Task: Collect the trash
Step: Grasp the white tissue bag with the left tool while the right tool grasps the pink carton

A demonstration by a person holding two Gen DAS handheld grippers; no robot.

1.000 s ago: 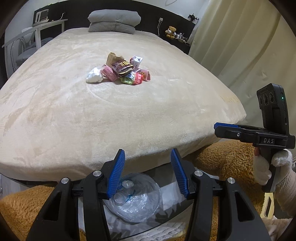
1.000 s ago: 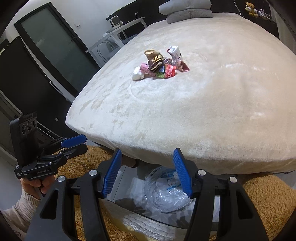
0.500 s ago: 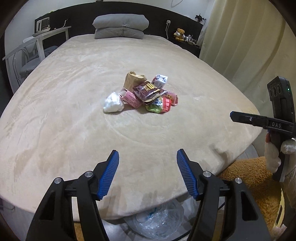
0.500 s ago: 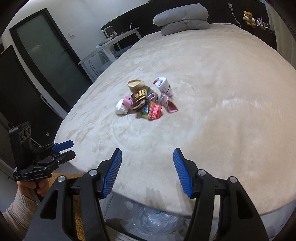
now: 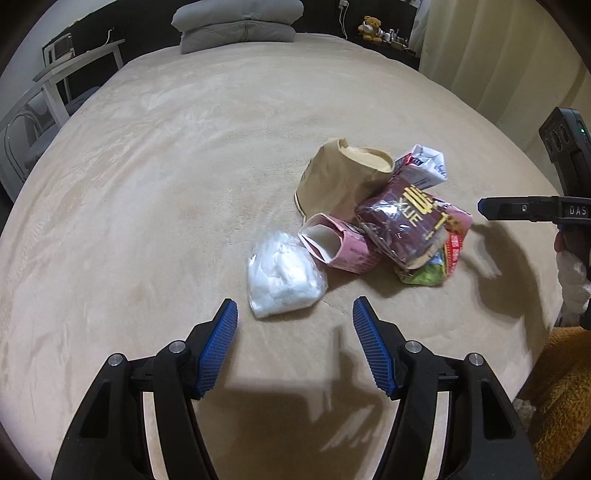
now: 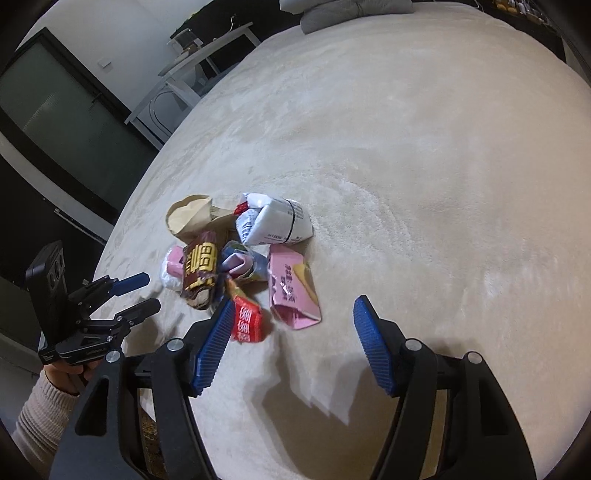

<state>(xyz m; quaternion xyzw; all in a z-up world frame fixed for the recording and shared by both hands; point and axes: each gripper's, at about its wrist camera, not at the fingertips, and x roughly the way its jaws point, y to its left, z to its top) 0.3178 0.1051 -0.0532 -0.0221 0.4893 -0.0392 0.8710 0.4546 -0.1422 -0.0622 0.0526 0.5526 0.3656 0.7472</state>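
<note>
A pile of trash lies on the beige bed (image 5: 147,184). In the left wrist view it holds a clear bag of white stuffing (image 5: 282,267), a pink carton (image 5: 338,245), a brown paper bag (image 5: 341,177), a maroon wrapper (image 5: 410,218) and a white carton (image 5: 424,168). My left gripper (image 5: 294,308) is open, just short of the white bag. In the right wrist view my right gripper (image 6: 293,306) is open over a pink wrapper (image 6: 293,291) and a red wrapper (image 6: 247,319). Each gripper shows in the other's view: right (image 5: 484,206), left (image 6: 142,291).
Grey pillows (image 5: 238,22) lie at the head of the bed. A white desk and chair (image 5: 66,74) stand to the left, curtains (image 5: 498,55) to the right. A brown fuzzy rug (image 5: 561,398) lies beside the bed. A dark glass door (image 6: 55,110) is at far left.
Both grippers have risen from below the bed edge, over a clear bag on the floor, and moved forward over the bed to the trash pile. Both stay open.
</note>
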